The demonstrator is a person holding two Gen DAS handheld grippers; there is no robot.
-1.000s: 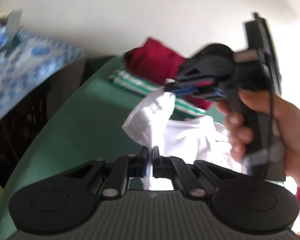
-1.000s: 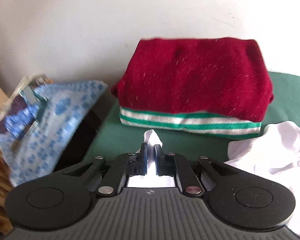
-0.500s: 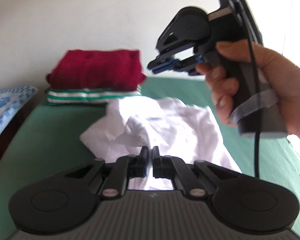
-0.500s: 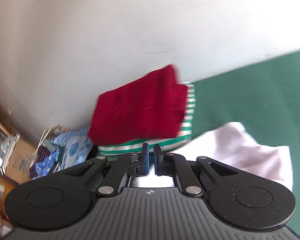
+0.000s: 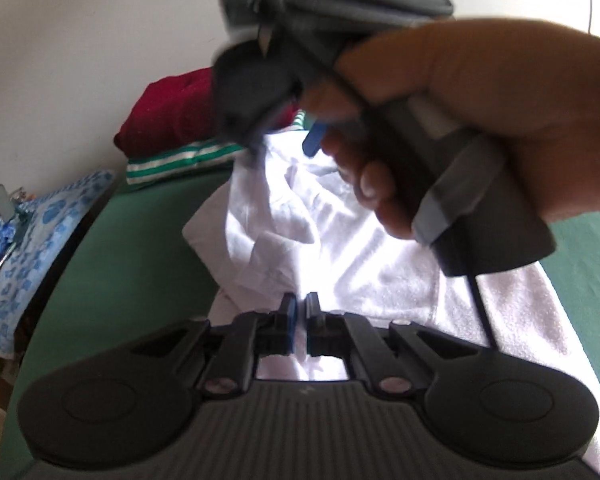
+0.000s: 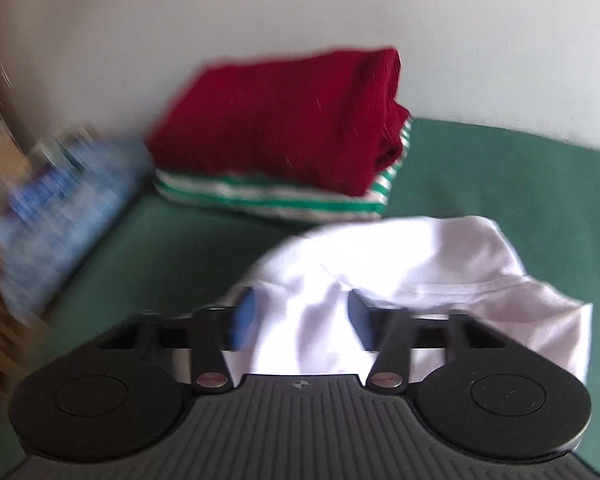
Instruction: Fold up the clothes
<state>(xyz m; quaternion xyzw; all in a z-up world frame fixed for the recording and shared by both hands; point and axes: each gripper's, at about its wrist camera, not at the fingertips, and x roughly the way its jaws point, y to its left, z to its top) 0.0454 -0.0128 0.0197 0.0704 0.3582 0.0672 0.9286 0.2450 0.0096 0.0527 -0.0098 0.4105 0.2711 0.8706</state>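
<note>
A crumpled white garment (image 5: 340,248) lies on the green surface (image 5: 132,248). My left gripper (image 5: 299,316) is shut on its near edge. In the left wrist view the right gripper, held in a hand (image 5: 460,128), hangs blurred above the far part of the cloth. In the right wrist view my right gripper (image 6: 302,314) is open, its blue pads (image 6: 244,316) wide apart, with the white garment (image 6: 400,276) bunched between and beyond them.
A folded dark red garment (image 6: 284,116) sits on a folded green-and-white striped one (image 6: 276,196) at the back by the white wall. A blue patterned cloth (image 5: 32,232) covers clutter off the left edge of the green surface.
My right gripper has opened and let go of the white cloth, and has dropped low over it. My left gripper stays shut on the cloth's edge.
</note>
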